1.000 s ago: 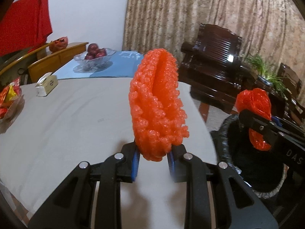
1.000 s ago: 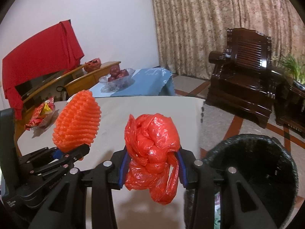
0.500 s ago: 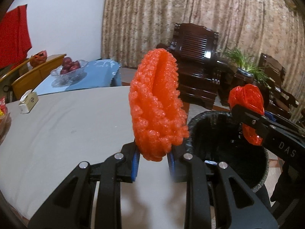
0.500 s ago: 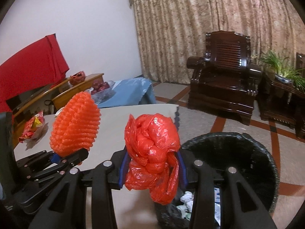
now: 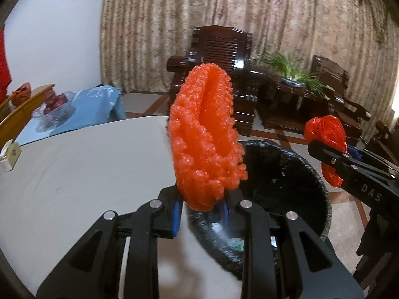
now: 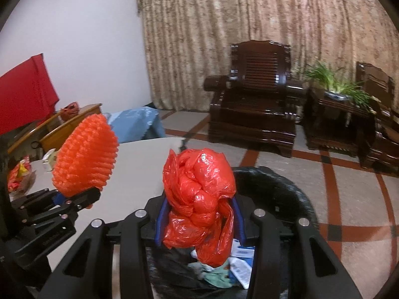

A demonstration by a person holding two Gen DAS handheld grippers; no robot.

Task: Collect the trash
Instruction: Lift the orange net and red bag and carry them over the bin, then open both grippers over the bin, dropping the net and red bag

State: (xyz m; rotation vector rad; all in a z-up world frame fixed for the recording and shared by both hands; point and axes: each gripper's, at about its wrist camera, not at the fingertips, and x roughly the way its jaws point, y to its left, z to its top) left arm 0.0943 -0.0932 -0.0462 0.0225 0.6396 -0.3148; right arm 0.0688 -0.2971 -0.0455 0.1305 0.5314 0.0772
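My left gripper (image 5: 200, 209) is shut on an orange foam fruit net (image 5: 205, 137), held upright at the table's right edge next to the black bin (image 5: 286, 172). It also shows in the right wrist view (image 6: 86, 158). My right gripper (image 6: 198, 220) is shut on a crumpled red plastic bag (image 6: 199, 199), held over the open bin (image 6: 286, 189), which has paper and cloth trash inside. In the left wrist view the red bag (image 5: 326, 137) hangs over the bin's right rim.
A white table (image 5: 74, 174) lies to the left with a small box (image 5: 10, 154) and snack packets (image 6: 17, 177). A fruit bowl (image 5: 53, 107) sits on a blue-covered table. Dark wooden armchairs (image 6: 256, 104) and a plant (image 6: 334, 82) stand behind the bin.
Both grippers have swung right from the table toward the bin. The bin now fills more of both views, and the red bag is over its opening.
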